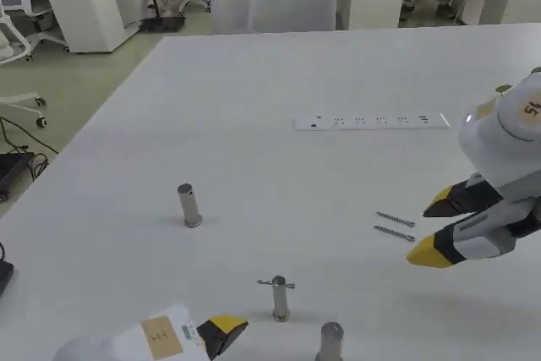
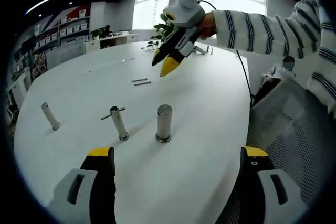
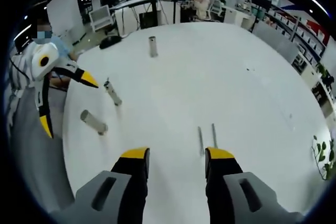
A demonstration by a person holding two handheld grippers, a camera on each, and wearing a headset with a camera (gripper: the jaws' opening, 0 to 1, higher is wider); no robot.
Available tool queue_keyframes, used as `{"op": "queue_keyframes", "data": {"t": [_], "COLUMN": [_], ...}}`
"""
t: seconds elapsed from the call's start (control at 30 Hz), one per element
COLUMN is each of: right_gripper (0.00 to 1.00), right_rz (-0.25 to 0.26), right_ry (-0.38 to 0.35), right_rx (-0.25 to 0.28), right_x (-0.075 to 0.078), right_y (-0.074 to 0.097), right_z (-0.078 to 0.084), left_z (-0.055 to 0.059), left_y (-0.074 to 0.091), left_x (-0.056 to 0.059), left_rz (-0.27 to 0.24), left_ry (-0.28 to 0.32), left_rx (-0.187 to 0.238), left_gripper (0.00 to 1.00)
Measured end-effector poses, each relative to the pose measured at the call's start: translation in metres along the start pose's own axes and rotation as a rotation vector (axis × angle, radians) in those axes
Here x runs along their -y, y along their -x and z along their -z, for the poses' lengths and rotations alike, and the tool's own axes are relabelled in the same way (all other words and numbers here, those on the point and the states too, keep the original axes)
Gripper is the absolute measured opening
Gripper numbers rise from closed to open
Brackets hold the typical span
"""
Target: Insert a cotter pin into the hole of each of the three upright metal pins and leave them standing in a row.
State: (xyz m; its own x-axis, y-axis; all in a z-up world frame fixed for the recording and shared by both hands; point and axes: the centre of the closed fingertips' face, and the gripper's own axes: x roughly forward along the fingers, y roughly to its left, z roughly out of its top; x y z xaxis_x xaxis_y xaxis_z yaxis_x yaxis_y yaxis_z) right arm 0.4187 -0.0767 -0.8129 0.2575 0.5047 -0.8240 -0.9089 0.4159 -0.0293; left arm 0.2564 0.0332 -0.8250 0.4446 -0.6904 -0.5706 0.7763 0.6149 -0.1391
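Cotter pins (image 3: 206,139) — two loose, side by side on bench (image 3: 236,77), just ahead of right hand-held gripper (image 3: 177,155), long axes running along its reach. Jaws parted, empty; left hand-held gripper (image 2: 177,153) also released — farther off.

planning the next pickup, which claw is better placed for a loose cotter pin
Right. The right claw is open beside the two loose cotter pins; the left claw is farther, by the upright pins.
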Motion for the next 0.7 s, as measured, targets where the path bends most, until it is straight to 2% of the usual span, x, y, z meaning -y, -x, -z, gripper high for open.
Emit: {"op": "queue_keyframes", "data": {"t": [0.3,0.7], "right_gripper": [0.34,0.29], "right_rz": [-0.03,-0.041], "right_ry": [0.003,-0.005], "right_rx": [-0.044,-0.089], "right_x": [0.013,0.02], "right_y": [-0.022,-0.04], "right_z": [0.001,0.01], "left_z": [0.003,0.006], "left_y": [0.001,0.0], "left_x": [-0.002,0.0], "left_rz": [-0.004,0.003], "left_ry": [0.017,0.022], "left_rx": [-0.008,-0.023], "left_gripper": [1.0,0.99]}}
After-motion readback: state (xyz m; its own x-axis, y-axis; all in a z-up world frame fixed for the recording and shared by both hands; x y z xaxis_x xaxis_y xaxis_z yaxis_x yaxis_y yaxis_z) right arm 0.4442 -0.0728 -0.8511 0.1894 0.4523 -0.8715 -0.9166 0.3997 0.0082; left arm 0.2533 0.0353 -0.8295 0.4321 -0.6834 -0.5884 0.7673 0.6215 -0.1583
